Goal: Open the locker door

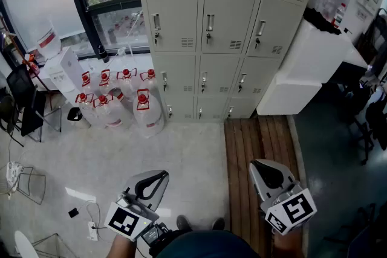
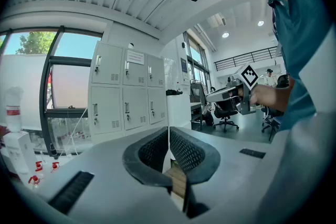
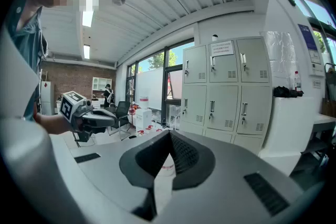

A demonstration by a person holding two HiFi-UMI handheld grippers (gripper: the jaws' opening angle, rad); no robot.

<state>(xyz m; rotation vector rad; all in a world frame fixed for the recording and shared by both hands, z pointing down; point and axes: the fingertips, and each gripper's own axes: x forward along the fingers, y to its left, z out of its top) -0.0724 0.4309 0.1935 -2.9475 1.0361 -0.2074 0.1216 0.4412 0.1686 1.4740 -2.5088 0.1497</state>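
**Lockers well out of reach, both grippers clenched on nothing**

The pale grey sheet-metal locker bank (image 1: 208,27) stands upright against the far wall, well apart from the person. Its fronts face back toward both grippers, and every door in view sits closed and flush. Each door carries a slim vertical metal handle (image 1: 210,24) near its left edge. The handle's long axis runs up and down, so the jaws should probably span it sideways. With the handle on the left, the hinges are likely on the right, and the door should swing out toward the person.

A thin steel door like this is probably light and stiff. The handle looks small and smooth, so it may be slippery. Whether a latch needs turning first cannot be told from here.

The left gripper (image 1: 158,178) is held low by the person's body, its jaws pressed together and empty. The right gripper (image 1: 264,171) is likewise closed on nothing, above a brown slatted wooden strip (image 1: 254,142). Clear plastic jugs with red caps (image 1: 145,109) crowd the floor at the bank's lower left.
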